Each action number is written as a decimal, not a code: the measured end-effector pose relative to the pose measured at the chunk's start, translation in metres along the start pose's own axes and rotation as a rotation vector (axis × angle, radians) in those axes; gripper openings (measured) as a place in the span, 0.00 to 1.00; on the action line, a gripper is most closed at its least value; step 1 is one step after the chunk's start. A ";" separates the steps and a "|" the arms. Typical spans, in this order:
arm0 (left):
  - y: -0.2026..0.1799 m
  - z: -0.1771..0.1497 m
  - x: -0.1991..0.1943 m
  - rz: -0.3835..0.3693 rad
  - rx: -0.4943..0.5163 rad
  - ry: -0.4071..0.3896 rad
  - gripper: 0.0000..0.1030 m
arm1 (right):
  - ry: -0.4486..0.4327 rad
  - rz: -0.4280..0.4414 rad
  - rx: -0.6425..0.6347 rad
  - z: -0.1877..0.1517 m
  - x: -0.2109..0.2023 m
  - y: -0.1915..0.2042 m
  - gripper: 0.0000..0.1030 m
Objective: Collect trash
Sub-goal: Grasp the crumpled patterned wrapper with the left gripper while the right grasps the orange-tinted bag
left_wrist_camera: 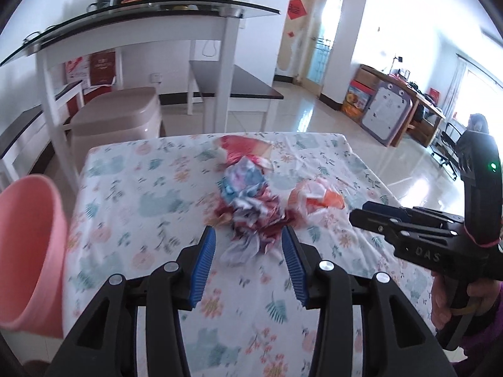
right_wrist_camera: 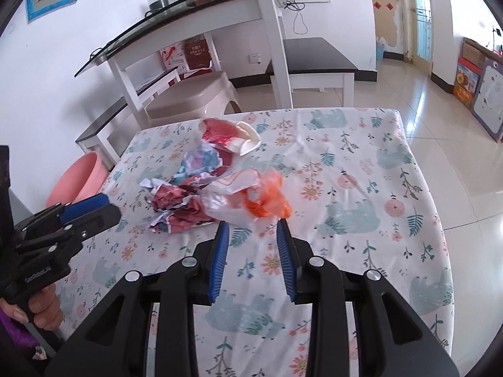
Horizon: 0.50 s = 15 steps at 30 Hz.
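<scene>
A pile of trash lies mid-table on the floral cloth (left_wrist_camera: pixel 132 220): crumpled red, white and blue paper (left_wrist_camera: pixel 248 207) (right_wrist_camera: pixel 182 201), a white and orange plastic bag (left_wrist_camera: pixel 317 198) (right_wrist_camera: pixel 251 194), and a crushed red and white paper cup (left_wrist_camera: pixel 248 149) (right_wrist_camera: pixel 229 136). My left gripper (left_wrist_camera: pixel 248 235) is open, its tips on either side of the near edge of the crumpled paper. My right gripper (right_wrist_camera: pixel 253 226) is open, just short of the plastic bag. A pink bin (left_wrist_camera: pixel 28 251) (right_wrist_camera: pixel 78 179) stands at the table's left edge.
Each gripper shows in the other's view: the right one (left_wrist_camera: pixel 408 229) and the left one (right_wrist_camera: pixel 63 223). Behind the table stand a beige stool (left_wrist_camera: pixel 119 113), a white glass-topped desk (left_wrist_camera: pixel 141 22) and a dark bench (left_wrist_camera: pixel 245 84). Tiled floor (right_wrist_camera: pixel 440 94) lies to the right.
</scene>
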<state>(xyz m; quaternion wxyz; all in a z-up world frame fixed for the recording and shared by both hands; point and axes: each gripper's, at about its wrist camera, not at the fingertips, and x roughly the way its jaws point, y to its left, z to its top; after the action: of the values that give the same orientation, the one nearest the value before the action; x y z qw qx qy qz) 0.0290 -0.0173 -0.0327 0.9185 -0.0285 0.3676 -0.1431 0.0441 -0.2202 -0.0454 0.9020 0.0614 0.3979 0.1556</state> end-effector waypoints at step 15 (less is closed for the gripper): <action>-0.003 0.011 0.055 -0.019 -0.005 0.054 0.36 | 0.020 -0.018 0.051 -0.001 0.011 -0.023 0.31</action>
<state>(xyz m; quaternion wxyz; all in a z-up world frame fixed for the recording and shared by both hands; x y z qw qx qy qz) 0.0739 -0.0361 -0.0615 0.9067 -0.0305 0.3922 -0.1518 0.0558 -0.2385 -0.0587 0.8975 0.0792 0.4113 0.1382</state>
